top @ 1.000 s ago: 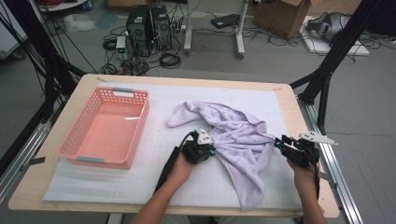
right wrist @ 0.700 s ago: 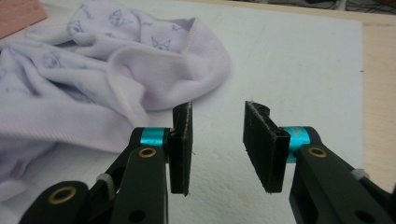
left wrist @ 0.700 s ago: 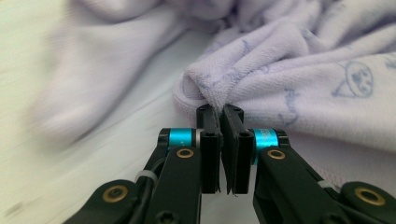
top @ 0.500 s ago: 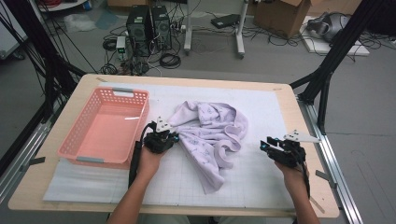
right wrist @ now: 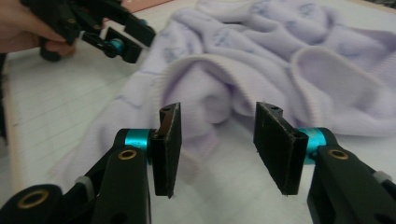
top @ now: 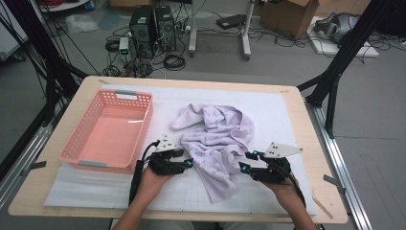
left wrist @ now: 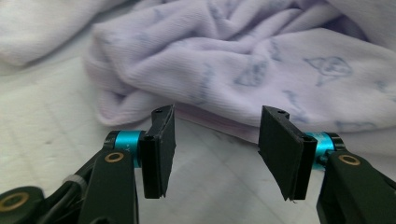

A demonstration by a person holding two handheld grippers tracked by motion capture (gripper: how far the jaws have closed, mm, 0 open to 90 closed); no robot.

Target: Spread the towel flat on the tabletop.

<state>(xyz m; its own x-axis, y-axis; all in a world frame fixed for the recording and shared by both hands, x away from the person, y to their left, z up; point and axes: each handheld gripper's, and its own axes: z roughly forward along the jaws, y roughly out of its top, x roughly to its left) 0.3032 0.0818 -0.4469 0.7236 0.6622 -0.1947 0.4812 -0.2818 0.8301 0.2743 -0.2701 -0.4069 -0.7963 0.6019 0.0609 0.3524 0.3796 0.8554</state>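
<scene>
Pink basket (top: 107, 132) at left on white mat (top: 297, 115), well apart from garment. Left gripper (top: 187, 163) just beside lilac garment (top: 218, 141), at its left edge; jaws have just been opening, now parted, nothing between pads, cloth edge lying just ahead of them. Garment crumpled mid-mat, between both grippers. Right gripper (top: 245, 161) at garment's right side; jaws have just been opening, released, ribbed fold just beyond tips, not pinched.
</scene>
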